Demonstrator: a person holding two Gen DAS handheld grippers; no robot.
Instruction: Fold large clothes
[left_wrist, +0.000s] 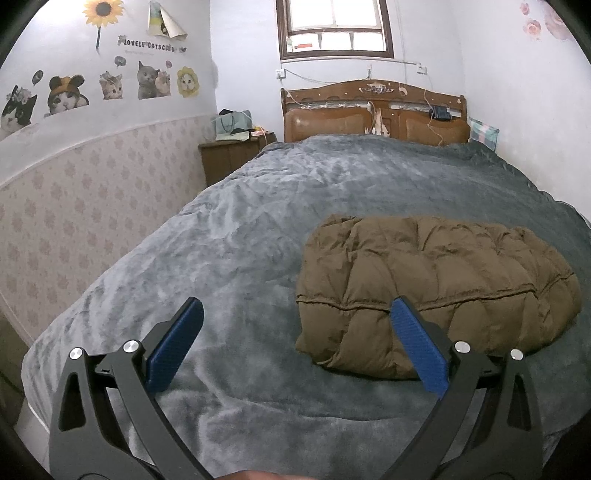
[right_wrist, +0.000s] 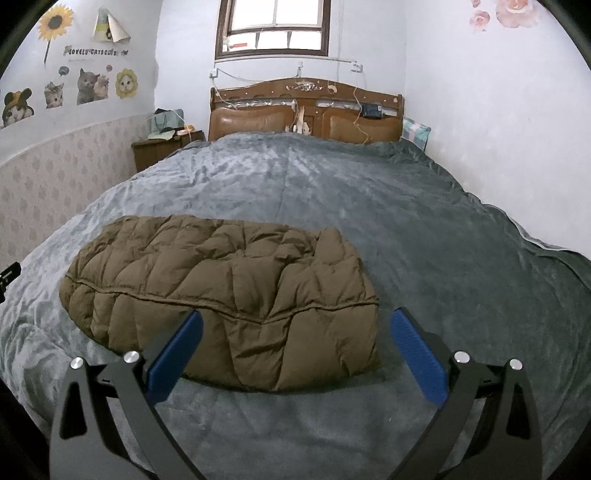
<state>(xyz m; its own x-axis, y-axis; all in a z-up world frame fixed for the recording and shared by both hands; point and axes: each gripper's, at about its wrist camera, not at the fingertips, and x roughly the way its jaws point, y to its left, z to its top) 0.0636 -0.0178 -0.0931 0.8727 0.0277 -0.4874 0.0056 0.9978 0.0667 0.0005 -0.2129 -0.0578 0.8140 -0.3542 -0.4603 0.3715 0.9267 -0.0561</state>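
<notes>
Your left gripper (left_wrist: 295, 339) is spread wide, nothing held; your right gripper (right_wrist: 295, 349) likewise wide, empty; the brown quilted jacket (right_wrist: 225, 291) lies folded in a bundle on the grey blanket (right_wrist: 351, 192), at 2 o'clock from your left, 11 o'clock from your right; neither gripper touches it.

Only readable text I'm seeing is a wall sticker banner (left_wrist: 149, 43) sitting at about 11 o'clock, under the sunflower decal (left_wrist: 102, 13) and above the cat stickers (left_wrist: 149, 79). It's reading roughly "LOVELY CATS CLUB", though the last word is looking blurry.
</notes>
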